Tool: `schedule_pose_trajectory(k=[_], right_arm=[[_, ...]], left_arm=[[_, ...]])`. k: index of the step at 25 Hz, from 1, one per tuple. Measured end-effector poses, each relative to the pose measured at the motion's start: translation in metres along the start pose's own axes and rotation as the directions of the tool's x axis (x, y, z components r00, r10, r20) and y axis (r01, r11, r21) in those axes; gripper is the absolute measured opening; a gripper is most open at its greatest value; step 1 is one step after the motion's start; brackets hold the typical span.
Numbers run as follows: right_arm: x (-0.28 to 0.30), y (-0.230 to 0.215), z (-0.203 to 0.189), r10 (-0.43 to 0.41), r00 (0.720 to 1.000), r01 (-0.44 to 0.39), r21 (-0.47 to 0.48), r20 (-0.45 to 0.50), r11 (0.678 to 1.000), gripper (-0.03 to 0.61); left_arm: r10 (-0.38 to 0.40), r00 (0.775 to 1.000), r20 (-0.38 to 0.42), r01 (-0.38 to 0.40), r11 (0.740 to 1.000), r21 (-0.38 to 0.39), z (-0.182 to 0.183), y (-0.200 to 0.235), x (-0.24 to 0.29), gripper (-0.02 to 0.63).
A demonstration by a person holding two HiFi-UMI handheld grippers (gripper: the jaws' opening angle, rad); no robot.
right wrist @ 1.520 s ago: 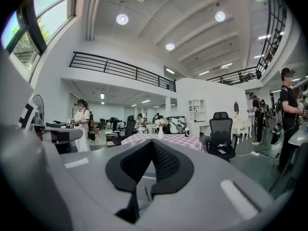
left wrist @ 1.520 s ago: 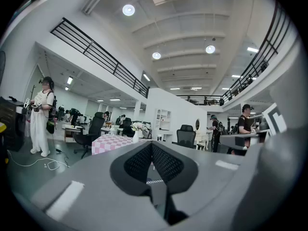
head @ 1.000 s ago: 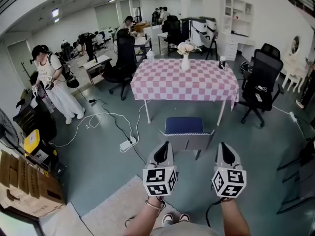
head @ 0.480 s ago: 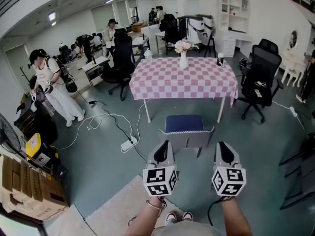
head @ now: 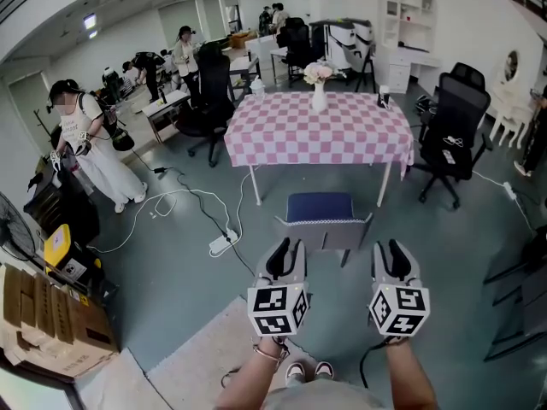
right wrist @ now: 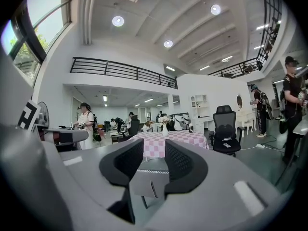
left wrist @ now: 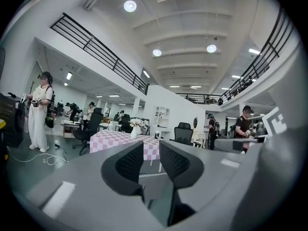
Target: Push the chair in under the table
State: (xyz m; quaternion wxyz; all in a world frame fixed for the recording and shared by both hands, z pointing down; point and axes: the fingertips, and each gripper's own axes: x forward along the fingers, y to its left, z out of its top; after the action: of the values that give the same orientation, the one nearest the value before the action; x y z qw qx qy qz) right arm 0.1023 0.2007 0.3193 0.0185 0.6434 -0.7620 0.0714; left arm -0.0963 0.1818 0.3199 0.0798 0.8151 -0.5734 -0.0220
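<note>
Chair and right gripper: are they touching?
Apart. Right gripper view shows the chair beyond the right gripper, whose jaws have just been opening, nothing between them.

The blue-cushioned grey chair (head: pixel 320 212) stands before the pink-checked cloth-covered table (head: pixel 316 135), apart from it; a white vase of flowers (head: pixel 319 96) stands on the table's far edge; a black mesh office chair (head: pixel 450 139) stands right of the table; a white power strip (head: pixel 220 243) lies on the floor left of the chair
</note>
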Motion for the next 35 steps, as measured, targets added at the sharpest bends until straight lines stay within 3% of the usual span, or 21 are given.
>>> schedule_pose_trajectory(k=[9, 24, 35], right_arm=[[-0.004, -0.002, -0.002, 0.002, 1.000, -0.003, 0.020, 0.011, 1.000, 0.190], [0.007, -0.038, -0.022, 0.015, 0.999, -0.014, 0.019, -0.040, 1.000, 0.189], [0.056, -0.070, -0.035, -0.001, 0.998, 0.005, 0.070, -0.063, 0.998, 0.189]], left_arm=[[0.002, 1.000, -0.003, -0.002, 1.000, 0.010, -0.003, -0.003, -0.004, 0.204], [0.120, 0.992, -0.027, -0.120, 0.993, 0.004, -0.020, 0.006, -0.004, 0.204], [0.121, 0.992, -0.023, -0.121, 0.992, 0.027, -0.023, 0.013, 0.055, 0.204]])
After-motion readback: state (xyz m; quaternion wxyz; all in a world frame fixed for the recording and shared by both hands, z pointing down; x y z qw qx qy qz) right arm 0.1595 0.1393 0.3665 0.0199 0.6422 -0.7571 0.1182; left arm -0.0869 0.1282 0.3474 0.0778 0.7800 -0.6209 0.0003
